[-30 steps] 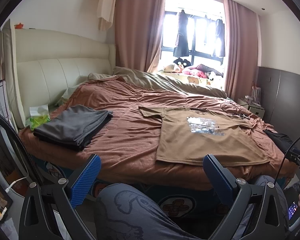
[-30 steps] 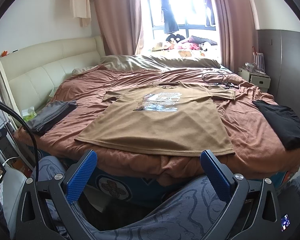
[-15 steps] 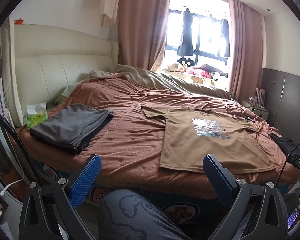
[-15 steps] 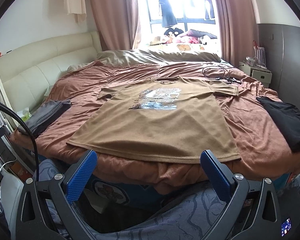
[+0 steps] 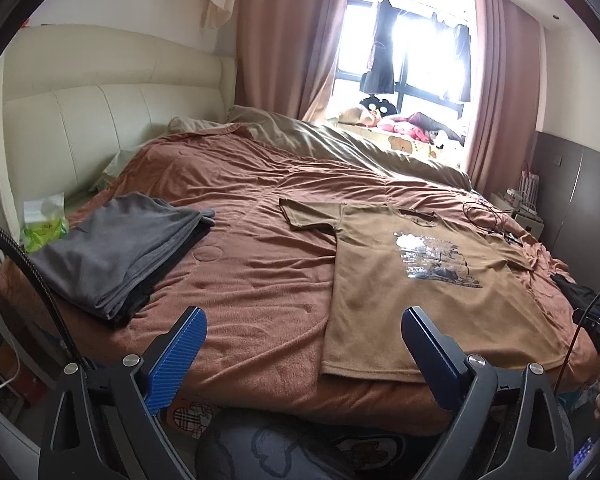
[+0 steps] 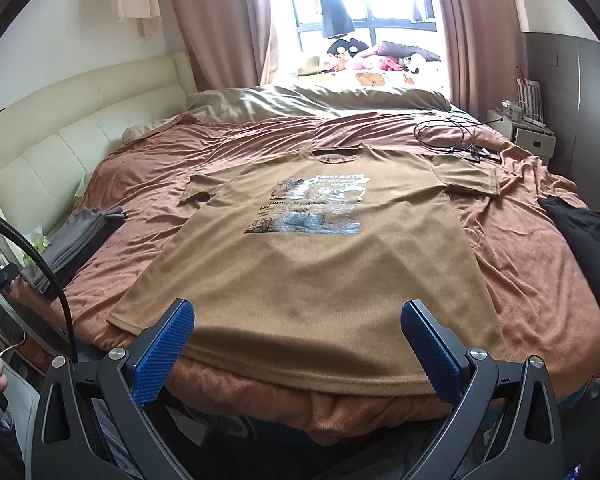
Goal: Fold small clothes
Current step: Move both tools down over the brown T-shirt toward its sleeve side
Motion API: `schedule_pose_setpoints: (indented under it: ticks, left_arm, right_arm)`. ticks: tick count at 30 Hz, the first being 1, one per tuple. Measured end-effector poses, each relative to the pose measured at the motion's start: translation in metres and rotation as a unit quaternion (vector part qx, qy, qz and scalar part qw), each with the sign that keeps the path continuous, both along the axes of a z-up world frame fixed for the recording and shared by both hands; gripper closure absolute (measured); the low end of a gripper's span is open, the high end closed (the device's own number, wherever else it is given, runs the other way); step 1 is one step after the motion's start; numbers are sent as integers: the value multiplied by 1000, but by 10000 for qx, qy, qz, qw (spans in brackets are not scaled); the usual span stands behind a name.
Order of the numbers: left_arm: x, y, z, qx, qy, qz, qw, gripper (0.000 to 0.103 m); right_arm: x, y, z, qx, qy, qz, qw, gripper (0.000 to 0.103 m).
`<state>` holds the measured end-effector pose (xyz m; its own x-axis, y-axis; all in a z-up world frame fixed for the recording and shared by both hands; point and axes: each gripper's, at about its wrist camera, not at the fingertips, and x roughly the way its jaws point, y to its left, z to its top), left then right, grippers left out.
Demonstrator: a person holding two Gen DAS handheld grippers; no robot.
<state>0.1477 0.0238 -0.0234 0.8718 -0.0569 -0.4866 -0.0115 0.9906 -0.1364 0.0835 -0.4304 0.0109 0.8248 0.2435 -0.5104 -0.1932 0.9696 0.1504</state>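
On rust-brown bedspread point(image 6: 520, 264): tan printed cotton T-shirt point(image 6: 312, 280), flat, face up, hem near bed edge. Left gripper point(image 5: 300, 354) and right gripper point(image 6: 296, 350) spread apart, empty, short of hem. Likely snags: bedspread pinched along with hem, lopsided fold.

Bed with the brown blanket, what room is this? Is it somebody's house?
Most likely a bedroom in a home. A big bed with a padded headboard fills the room, curtains frame a window, and a brown T-shirt lies spread flat for folding.
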Motion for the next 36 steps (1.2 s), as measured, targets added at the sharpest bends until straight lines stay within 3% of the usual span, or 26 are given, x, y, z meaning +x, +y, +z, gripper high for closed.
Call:
schedule_pose_setpoints:
  ticks: [29,36]
  left_arm:
    - [181,-27,18,-161,502,-407,9978,16]
    - [236,-28,9,-311,720,-444,9959,22]
  right_arm:
    - [160,13,17,59,293,205,9993,0]
    - [210,27,16,110,427,344,9984,6]
